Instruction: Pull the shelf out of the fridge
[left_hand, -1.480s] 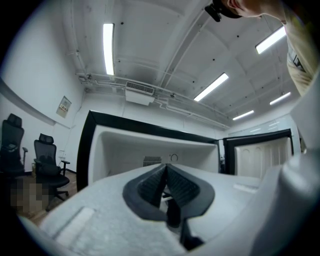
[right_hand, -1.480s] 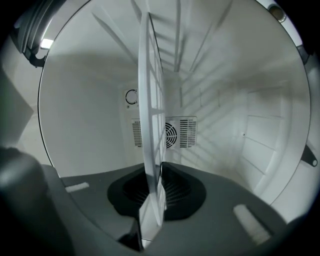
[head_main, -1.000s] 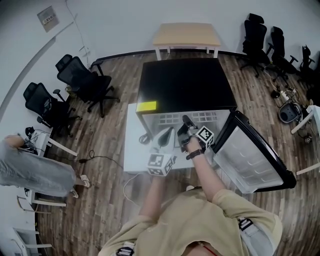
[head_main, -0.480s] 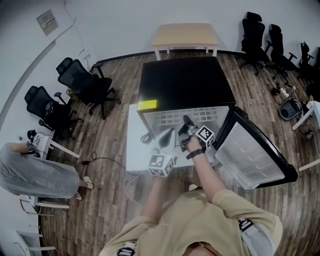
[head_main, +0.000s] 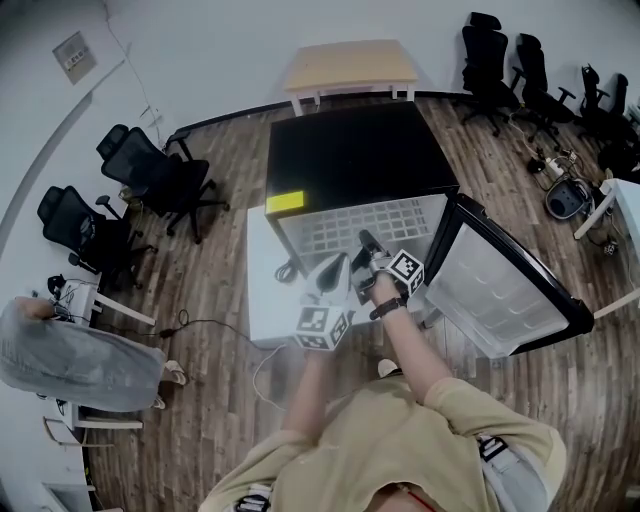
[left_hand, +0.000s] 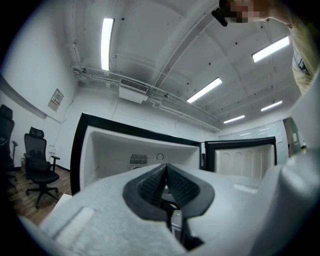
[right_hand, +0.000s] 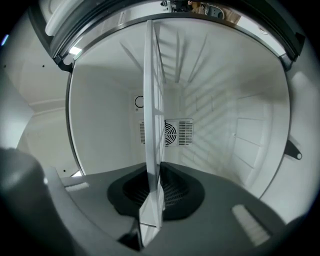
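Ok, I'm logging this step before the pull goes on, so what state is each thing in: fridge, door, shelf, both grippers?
black mini fridge: open, standing on the white table.
fridge door: swung wide open to the right.
white wire shelf: partly out of the fridge, front edge gripped.
right gripper: shut on the shelf's front edge.
left gripper: shut, nothing between its jaws.

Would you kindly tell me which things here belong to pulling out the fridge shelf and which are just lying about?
In the job: fridge, open door, shelf, right gripper clamped on it.
Lying about: office chairs, wooden table, floor cable, idle left gripper.
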